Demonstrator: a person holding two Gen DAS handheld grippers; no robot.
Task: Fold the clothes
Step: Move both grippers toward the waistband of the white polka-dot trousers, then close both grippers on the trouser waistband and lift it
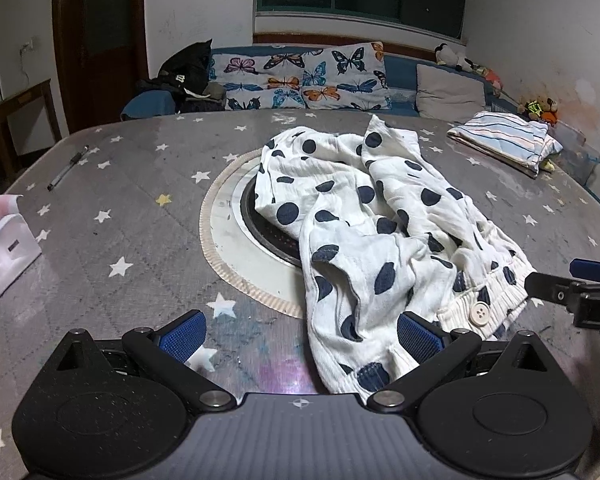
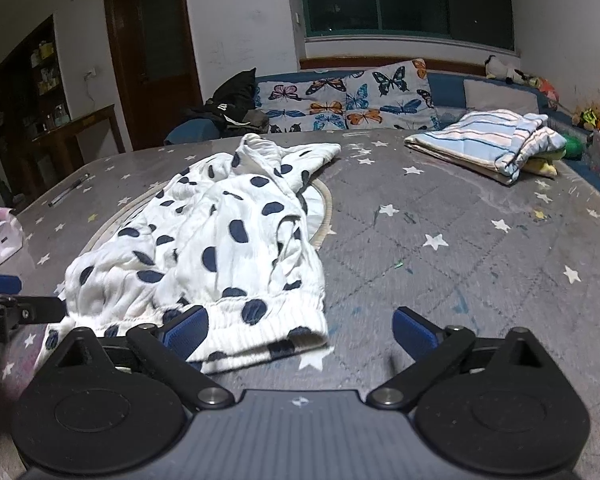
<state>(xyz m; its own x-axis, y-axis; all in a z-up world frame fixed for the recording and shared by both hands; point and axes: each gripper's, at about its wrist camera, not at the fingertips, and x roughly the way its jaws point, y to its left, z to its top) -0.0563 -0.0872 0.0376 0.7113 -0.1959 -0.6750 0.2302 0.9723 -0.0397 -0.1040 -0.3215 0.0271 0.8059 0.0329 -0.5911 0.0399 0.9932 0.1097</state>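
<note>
White letters "DA" were read on the black body of the right claw (image 1: 572,280) at the edge of the left wrist view, the remainder being cut off. A white logo was noted on the black bag (image 1: 184,68), illegible. No other text was legible.

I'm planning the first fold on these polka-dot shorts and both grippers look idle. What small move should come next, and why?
Probably close the left gripper on the near waistband edge of the polka-dot shorts. Both grippers are open and hold nothing. The shorts lie crumpled on the star-print table, with the waistband between the left fingers. The right gripper sits at the other waistband corner.
</note>
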